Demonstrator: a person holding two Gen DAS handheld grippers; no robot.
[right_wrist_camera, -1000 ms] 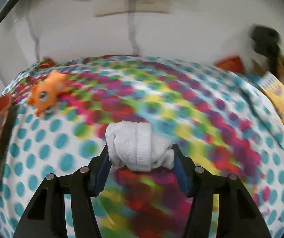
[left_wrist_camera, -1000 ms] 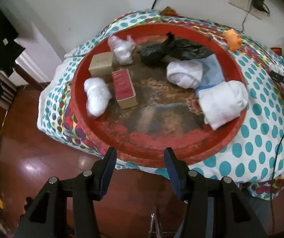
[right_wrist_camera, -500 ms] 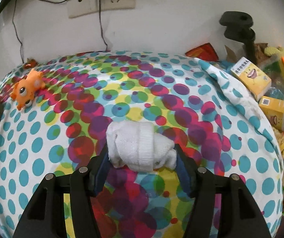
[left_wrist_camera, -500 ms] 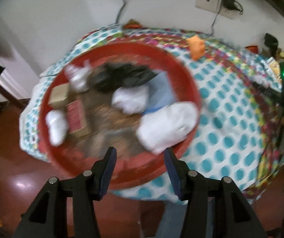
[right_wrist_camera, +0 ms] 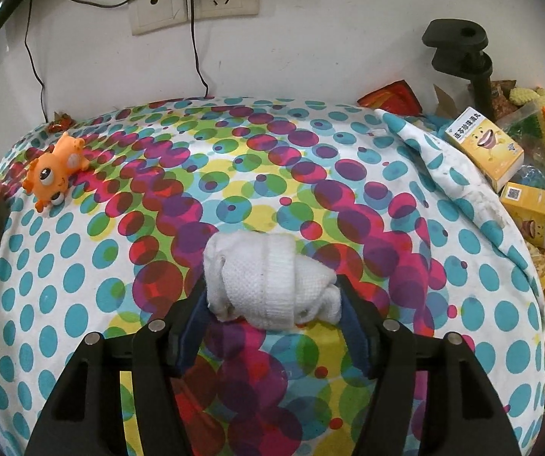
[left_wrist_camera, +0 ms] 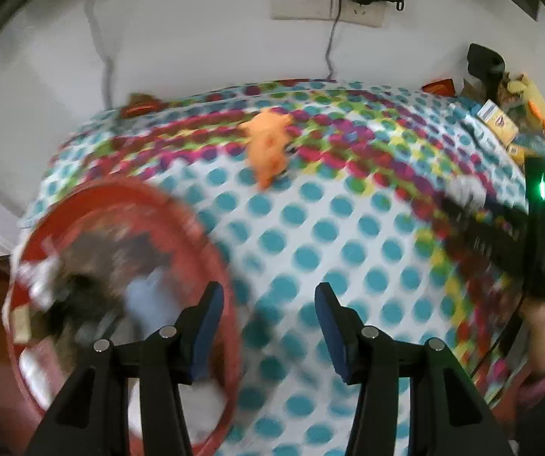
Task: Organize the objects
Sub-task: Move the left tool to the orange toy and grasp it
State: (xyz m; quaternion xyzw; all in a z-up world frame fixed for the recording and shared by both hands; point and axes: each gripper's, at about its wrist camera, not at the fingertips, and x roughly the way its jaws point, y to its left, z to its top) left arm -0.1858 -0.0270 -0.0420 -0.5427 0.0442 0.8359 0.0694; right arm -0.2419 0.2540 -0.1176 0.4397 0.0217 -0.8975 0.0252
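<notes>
The right gripper [right_wrist_camera: 272, 296] grips a rolled white cloth [right_wrist_camera: 268, 281] above the dotted tablecloth [right_wrist_camera: 348, 174]; the left gripper [left_wrist_camera: 268, 304] is open, empty, beside a blurred red tray [left_wrist_camera: 211, 250].

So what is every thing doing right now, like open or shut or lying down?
left gripper: open, empty
right gripper: shut on the white rolled towel
white rolled towel: rolled up, held
orange toy: lying on the cloth
red tray: blurry, things inside
yellow box: closed, tilted
</notes>
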